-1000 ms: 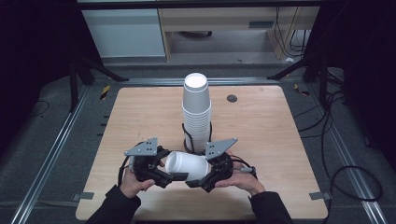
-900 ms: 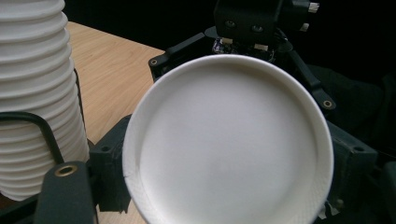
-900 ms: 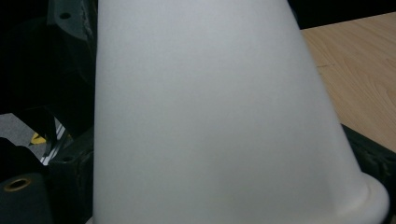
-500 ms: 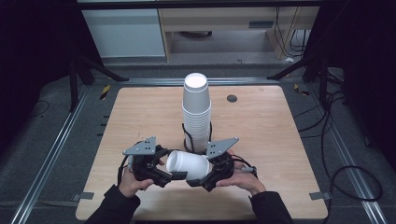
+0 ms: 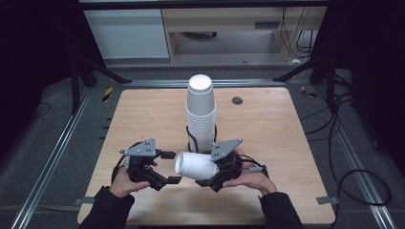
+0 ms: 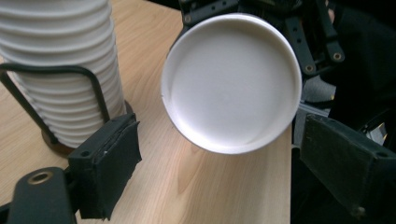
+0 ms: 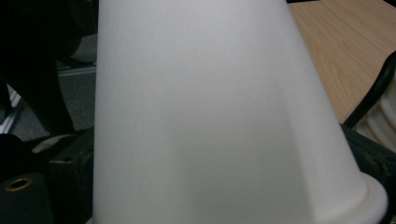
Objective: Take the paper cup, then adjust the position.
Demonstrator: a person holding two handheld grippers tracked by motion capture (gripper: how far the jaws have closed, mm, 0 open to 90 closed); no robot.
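White foam is what the cups look like they are made of. From the high view, 1 cup [image 5: 195, 165] lies on its side in the air, close over the near part of the wooden table [image 5: 267, 129]. The right gripper [image 5: 216, 175] holds it near its wide rim, and its small flat bottom points at the left gripper [image 5: 168, 168]. The left gripper's jaws have just been opening. Now they stand wide, a little way off from the cup, with nothing in them. Behind the cup stands the tall stack of cups [image 5: 200, 112] in a black wire holder [image 5: 190, 137], in the middle of the table.

From the left gripper view, the round bottom of the cup [image 6: 231, 81] faces the camera. The 2 black pads [image 6: 109, 161] stand far apart and do not touch it. The stack [image 6: 60, 65] is at the left, and the wire holder [image 6: 51, 72] wraps around it.

From the right gripper view, the cup's smooth side [image 7: 210, 116] is very near, and its rim sits at the bottom right. Dark jaw parts sit on both sides of it, so the cup looks squeezed between them.

I think the job is moving cups 1 at a time. This cup is off the stack and now sits in the right gripper alone, so the hand-over looks done. It is not set down yet, and many cups wait in the stack.

No words, marks or brand names can be read on the cups, the table or the grippers.
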